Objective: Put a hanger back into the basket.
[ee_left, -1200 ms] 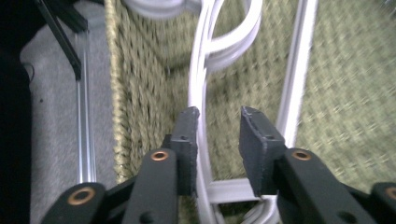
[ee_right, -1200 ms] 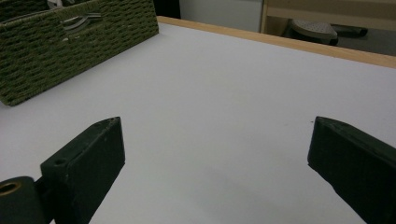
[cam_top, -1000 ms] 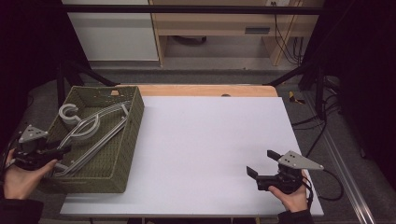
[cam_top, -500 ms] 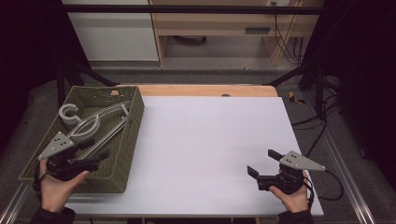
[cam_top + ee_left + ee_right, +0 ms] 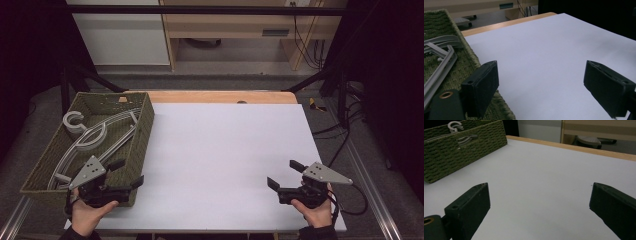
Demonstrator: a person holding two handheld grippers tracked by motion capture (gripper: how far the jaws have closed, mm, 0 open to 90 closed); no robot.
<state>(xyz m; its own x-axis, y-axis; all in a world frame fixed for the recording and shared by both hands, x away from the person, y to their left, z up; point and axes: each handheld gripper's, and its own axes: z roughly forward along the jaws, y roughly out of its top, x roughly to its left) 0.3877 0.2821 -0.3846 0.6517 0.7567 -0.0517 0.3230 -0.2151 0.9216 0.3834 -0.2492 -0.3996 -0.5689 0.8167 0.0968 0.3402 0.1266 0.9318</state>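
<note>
A green woven basket (image 5: 142, 132) stands on the left of the white table (image 5: 225, 145). Several pale grey clothes hangers (image 5: 92, 137) lie inside it, one hook (image 5: 72, 122) curling up at the far left. My left gripper (image 5: 128, 172) hovers open over the basket's near right corner, its jaws pointing right across the table with nothing between them. In the left gripper view, the left gripper (image 5: 541, 72) straddles the basket rim (image 5: 472, 62), with hangers (image 5: 441, 62) to its left. My right gripper (image 5: 284, 173) is open and empty near the table's front right. The right gripper (image 5: 539, 195) faces the basket (image 5: 466, 147).
A wooden strip (image 5: 220, 96) runs along the table's far edge. Beyond it are a white cabinet (image 5: 120, 35) and a wooden shelf unit (image 5: 235, 30). Cables (image 5: 345, 130) hang off the right side. Dark floor surrounds the table.
My left gripper has swung from outside the basket's left side to over its near right corner. The right gripper has barely moved.
</note>
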